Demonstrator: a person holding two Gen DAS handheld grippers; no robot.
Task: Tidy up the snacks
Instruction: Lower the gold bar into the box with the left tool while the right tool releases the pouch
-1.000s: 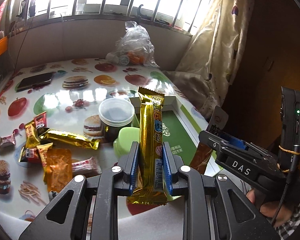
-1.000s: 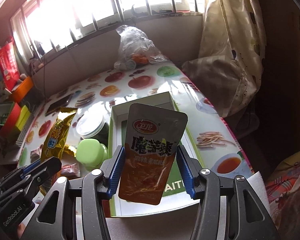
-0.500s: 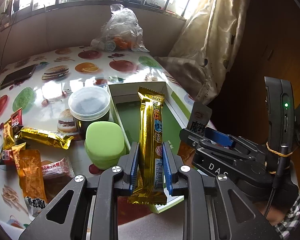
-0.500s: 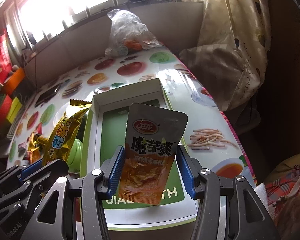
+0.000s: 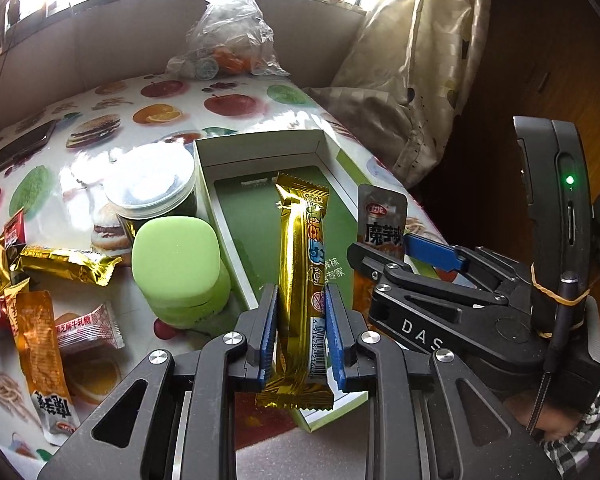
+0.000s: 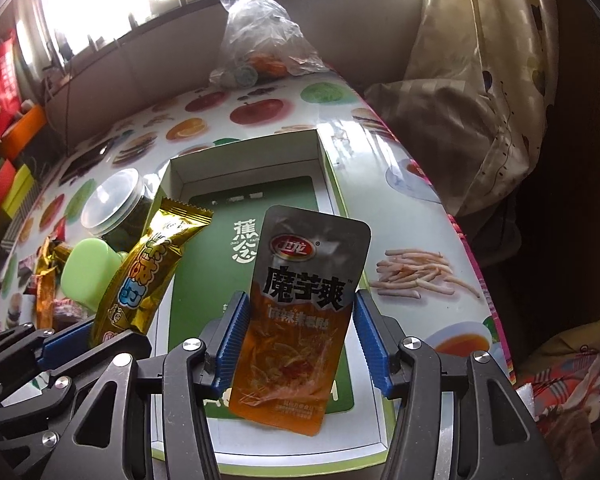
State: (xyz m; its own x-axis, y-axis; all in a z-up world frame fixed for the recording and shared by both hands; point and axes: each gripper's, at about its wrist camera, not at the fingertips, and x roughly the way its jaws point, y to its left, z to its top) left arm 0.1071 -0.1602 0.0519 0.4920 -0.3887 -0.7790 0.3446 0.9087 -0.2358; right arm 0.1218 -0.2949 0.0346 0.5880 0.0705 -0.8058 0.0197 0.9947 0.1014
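Left wrist: left gripper (image 5: 302, 330) clamped on gold bar (image 5: 300, 280), upright over box (image 5: 260, 152). Right gripper (image 5: 412, 264) alongside, pouch (image 5: 381, 220) in it. Green jar (image 5: 178, 268) touching box; loose snacks (image 5: 40, 300) on table (image 5: 240, 100).

Right wrist: right gripper (image 6: 298, 344) pinching orange pouch (image 6: 300, 300) above box (image 6: 332, 184) floor. Gold bar (image 6: 152, 272) tilted, held by left gripper (image 6: 68, 344).

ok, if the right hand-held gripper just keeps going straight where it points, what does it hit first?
Most likely the green floor of the open box. The right hand-held gripper, shut on the orange konjac pouch, points into it; nothing shows between them, though depth is unclear.
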